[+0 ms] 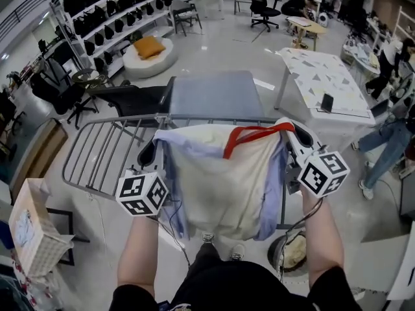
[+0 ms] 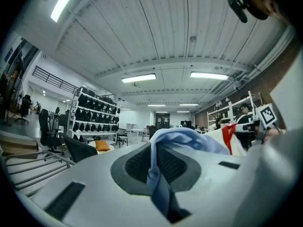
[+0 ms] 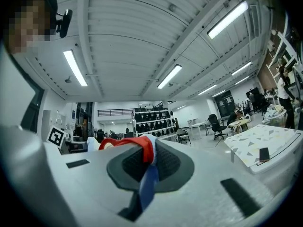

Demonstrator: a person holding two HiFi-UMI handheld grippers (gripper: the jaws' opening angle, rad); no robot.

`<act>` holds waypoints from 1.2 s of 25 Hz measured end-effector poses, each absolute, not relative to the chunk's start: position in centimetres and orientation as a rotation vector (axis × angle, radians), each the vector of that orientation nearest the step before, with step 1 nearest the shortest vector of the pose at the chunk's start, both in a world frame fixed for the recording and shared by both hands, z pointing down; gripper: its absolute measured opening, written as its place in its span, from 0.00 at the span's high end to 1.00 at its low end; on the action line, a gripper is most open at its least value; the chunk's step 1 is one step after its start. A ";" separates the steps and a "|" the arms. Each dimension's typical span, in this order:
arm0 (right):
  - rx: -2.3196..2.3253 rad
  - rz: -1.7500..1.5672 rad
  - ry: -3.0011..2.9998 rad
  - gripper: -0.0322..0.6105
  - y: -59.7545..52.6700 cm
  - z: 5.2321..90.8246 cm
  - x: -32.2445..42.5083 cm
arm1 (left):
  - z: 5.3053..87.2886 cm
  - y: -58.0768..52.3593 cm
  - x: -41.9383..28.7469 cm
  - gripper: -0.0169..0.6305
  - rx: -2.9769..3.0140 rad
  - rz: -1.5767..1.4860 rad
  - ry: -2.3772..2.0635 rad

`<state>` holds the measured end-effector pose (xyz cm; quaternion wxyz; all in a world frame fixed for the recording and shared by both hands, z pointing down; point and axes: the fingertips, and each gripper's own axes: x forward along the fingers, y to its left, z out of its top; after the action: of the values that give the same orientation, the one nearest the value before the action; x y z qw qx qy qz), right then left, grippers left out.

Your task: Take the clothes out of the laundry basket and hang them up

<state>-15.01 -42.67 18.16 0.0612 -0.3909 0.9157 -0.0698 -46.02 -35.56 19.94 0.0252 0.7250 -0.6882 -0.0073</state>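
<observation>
Left gripper (image 2: 158, 176): clamped tight on the garment's light-blue edge, pointing level.
Right gripper (image 3: 143, 174): jaws closed on the opposite corner, red trim (image 3: 135, 143) and blue cloth pinched together.
Garment (image 1: 224, 173): cream with blue borders, stretched wide between the 2 grippers, hanging down before the person.
Drying rack (image 1: 97, 154): grey, low, just beyond the garment's top edge.

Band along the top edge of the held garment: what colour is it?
Red. The band on the garment shows best in the head view.
</observation>
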 end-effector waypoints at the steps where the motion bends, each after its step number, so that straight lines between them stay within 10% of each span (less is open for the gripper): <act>1: -1.203 -0.216 2.766 0.93 -43.0 18.4 -15.0 | 20.2 -36.3 -46.1 0.93 2.251 -0.023 -2.112; 30: -1.581 -0.335 2.661 0.93 -56.2 24.3 -21.8 | 27.6 -53.2 -53.1 0.93 2.319 0.042 -1.800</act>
<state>-21.79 -56.15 24.27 0.0141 -0.5078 0.8546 -0.1075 -53.09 -53.22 27.58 0.1026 0.7857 -0.6099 0.0143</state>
